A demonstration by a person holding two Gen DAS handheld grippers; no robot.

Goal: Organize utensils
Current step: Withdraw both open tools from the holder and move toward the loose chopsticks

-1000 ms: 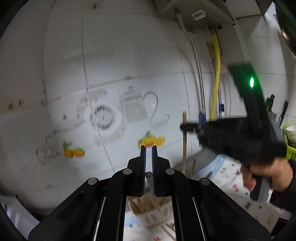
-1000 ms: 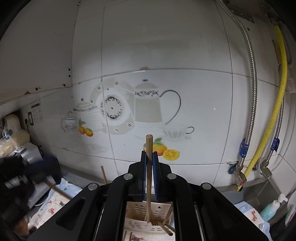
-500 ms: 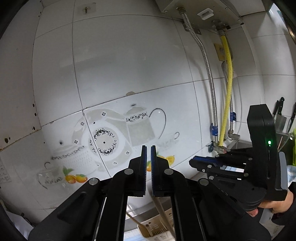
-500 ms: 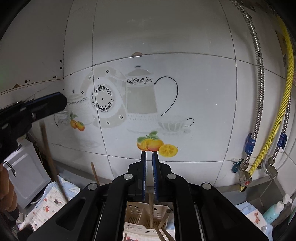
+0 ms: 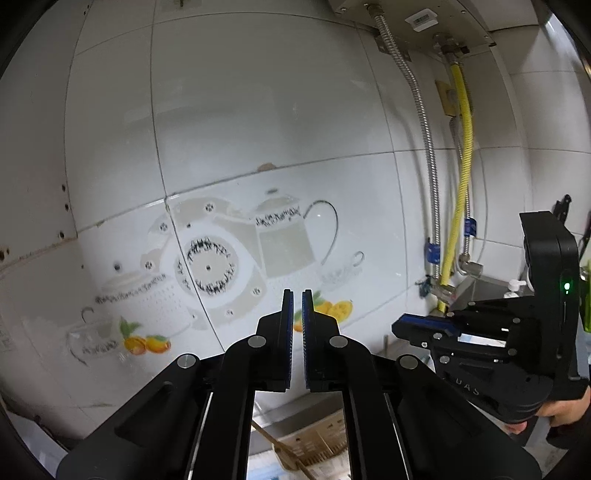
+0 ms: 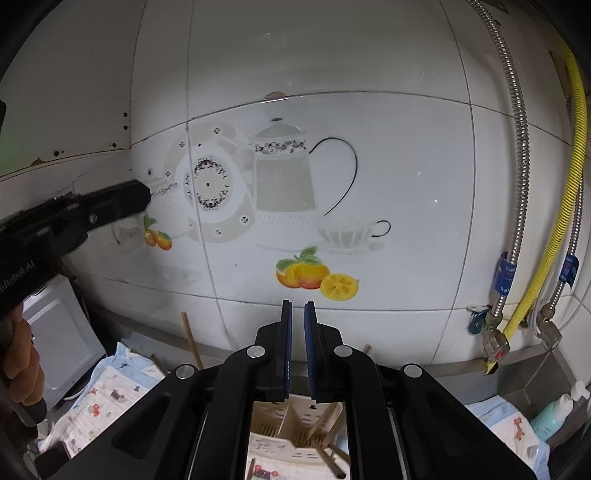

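White tiled kitchen wall (image 6: 369,147), teapot decal. Below right gripper (image 6: 297,314): cream slotted plastic utensil basket (image 6: 291,424) holding thin wooden chopsticks (image 6: 325,421); light, stiff, best pinched mid-shaft. Left gripper (image 5: 297,302) likewise clenched, empty.

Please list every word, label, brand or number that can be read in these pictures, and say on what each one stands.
"DAS": on the body of the right gripper, seen from the left wrist view; it may be part of a longer word.
"nRebotAI": on the left gripper, seen from the right wrist view; cut off and blurred, so uncertain.
White barcode sticker on the metal box at the top: too small to read.
Blue hose tags: too blurred to read.
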